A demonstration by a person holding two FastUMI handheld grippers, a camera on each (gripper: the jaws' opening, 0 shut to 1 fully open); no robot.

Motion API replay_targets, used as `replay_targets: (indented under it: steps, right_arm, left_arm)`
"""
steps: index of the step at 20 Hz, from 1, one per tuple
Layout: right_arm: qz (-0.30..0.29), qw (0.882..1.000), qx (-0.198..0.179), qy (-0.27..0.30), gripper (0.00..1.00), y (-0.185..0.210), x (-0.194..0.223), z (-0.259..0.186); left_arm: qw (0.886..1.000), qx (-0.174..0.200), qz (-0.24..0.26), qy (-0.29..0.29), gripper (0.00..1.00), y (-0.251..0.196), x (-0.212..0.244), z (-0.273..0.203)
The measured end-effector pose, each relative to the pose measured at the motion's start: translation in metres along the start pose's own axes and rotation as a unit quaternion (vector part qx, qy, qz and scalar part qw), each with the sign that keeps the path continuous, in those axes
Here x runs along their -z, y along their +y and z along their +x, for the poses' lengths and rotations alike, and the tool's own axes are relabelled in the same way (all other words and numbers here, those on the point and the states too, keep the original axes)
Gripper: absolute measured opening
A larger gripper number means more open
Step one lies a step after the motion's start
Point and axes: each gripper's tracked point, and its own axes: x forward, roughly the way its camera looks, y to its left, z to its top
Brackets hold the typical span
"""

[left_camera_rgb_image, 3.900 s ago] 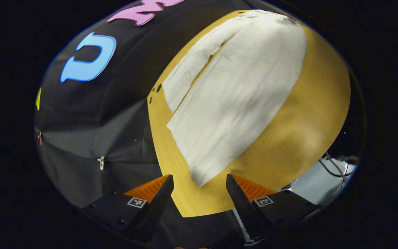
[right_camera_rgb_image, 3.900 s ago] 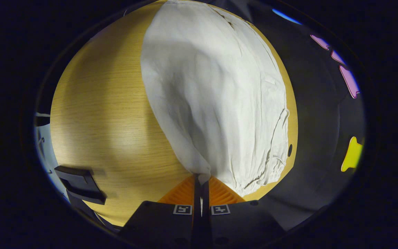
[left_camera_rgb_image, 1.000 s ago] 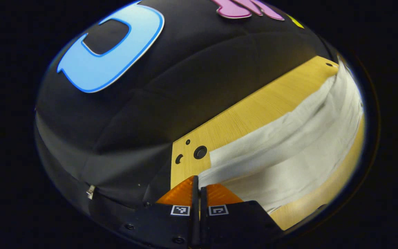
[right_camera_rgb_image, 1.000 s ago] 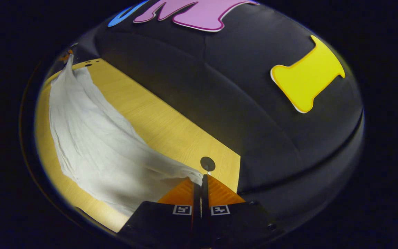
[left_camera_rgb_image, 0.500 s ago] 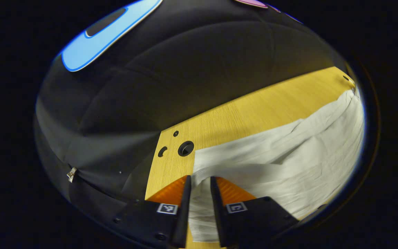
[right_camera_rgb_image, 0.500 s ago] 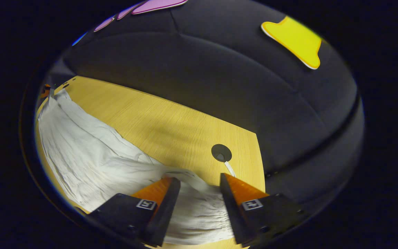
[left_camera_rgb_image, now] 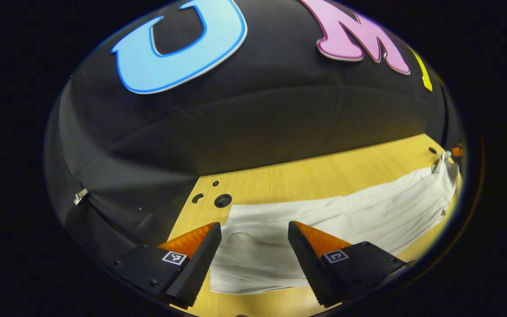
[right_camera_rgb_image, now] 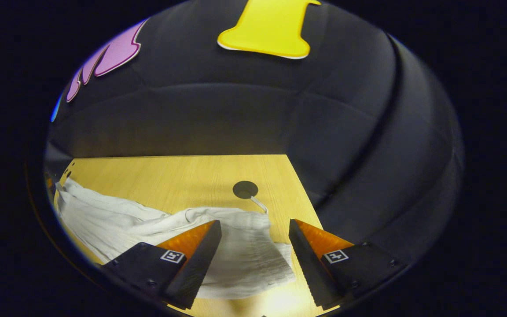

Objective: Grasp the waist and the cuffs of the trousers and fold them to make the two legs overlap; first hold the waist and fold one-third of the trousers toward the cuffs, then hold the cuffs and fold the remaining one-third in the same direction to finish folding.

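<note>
Off-white, crinkled cloth: the trousers lie flat on the wooden table, doubled lengthwise so one leg appears to rest on the other. Their long axis runs along the table's back edge, parallel to the black cloth wall.

Cuff end sits at the left gripper; in the left gripper view the squared hem lies between and just beyond the two fingers, beside the small holes at the table corner. Fingers spread wide, nothing pinched; cloth below them, contact not discernible.

Waist end sits at the right gripper. In the right gripper view the gathered waistband bunches between the spread fingers, a drawstring trailing toward a round hole in the table. These fingers also stand apart and grip nothing.

Judgement: leg-overlap step looks done, both ends let go. The thirds fold comes next, waist first. The right gripper is the nearer one to the waist, and the fold direction is along the long axis, away from it toward the left gripper's end. Waistband corners lie low and rumpled; a grasp may catch only the top layer.
</note>
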Motion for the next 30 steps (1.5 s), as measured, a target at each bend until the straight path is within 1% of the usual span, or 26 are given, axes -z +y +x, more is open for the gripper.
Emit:
replay_targets:
  steps: [3,6,11,14,17,18,20,21,24,25,26,27,28,29,30]
  right_arm:
    - [0.043,0.999,0.006,0.005,0.98,-0.009,0.015,-0.006]
    - [0.097,0.995,0.012,0.013,0.98,-0.016,0.03,-0.003]
    - [0.165,0.985,0.044,0.02,0.99,-0.03,0.053,-0.003]
    - [0.207,0.976,0.059,0.041,0.99,-0.034,0.077,0.0]
    - [0.247,0.966,0.068,0.04,0.99,-0.035,0.089,0.003]
    - [0.253,0.964,0.068,0.04,0.99,-0.034,0.09,0.002]
    - [0.25,0.965,0.073,0.035,0.99,-0.034,0.09,0.004]
    - [0.241,0.967,0.075,0.03,1.0,-0.033,0.089,0.001]
    - [0.2,0.976,0.083,0.035,0.98,-0.027,0.096,0.006]
    - [0.185,0.978,0.089,0.03,0.89,-0.027,0.093,0.006]
    - [0.174,0.98,0.092,0.033,0.89,-0.025,0.095,0.006]
    - [0.166,0.981,0.093,0.029,0.82,-0.021,0.094,0.006]
    - [0.163,0.982,0.085,0.031,0.8,-0.016,0.099,0.006]
    - [0.16,0.983,0.085,0.03,0.65,-0.014,0.1,0.005]
    - [0.156,0.984,0.083,0.036,0.59,-0.013,0.1,0.005]
  left_arm:
    - [0.998,0.017,-0.063,-0.012,0.97,-0.014,-0.003,-0.035]
    - [0.995,0.015,-0.096,-0.021,0.97,-0.02,-0.003,-0.073]
    - [0.992,0.019,-0.123,-0.017,0.97,-0.033,0.017,-0.113]
    - [0.991,0.019,-0.131,-0.014,0.97,-0.038,0.025,-0.128]
    - [0.991,0.017,-0.131,-0.014,0.98,-0.037,0.027,-0.14]
    - [0.992,0.014,-0.128,-0.015,0.97,-0.037,0.027,-0.143]
    - [0.992,0.008,-0.126,-0.015,0.97,-0.035,0.026,-0.147]
    - [0.992,0.007,-0.129,-0.016,0.98,-0.036,0.025,-0.151]
    - [0.99,0.003,-0.137,-0.017,0.98,-0.042,0.029,-0.159]
    - [0.99,0.003,-0.138,-0.017,0.98,-0.045,0.03,-0.162]
    - [0.99,0.004,-0.138,-0.017,0.98,-0.049,0.032,-0.165]
    - [0.991,0.005,-0.136,-0.019,0.98,-0.053,0.032,-0.168]
    - [0.992,0.007,-0.128,-0.018,0.98,-0.058,0.034,-0.168]
    - [0.993,0.003,-0.118,-0.012,0.98,-0.062,0.041,-0.169]
    - [0.994,0.002,-0.112,-0.007,0.98,-0.065,0.044,-0.169]
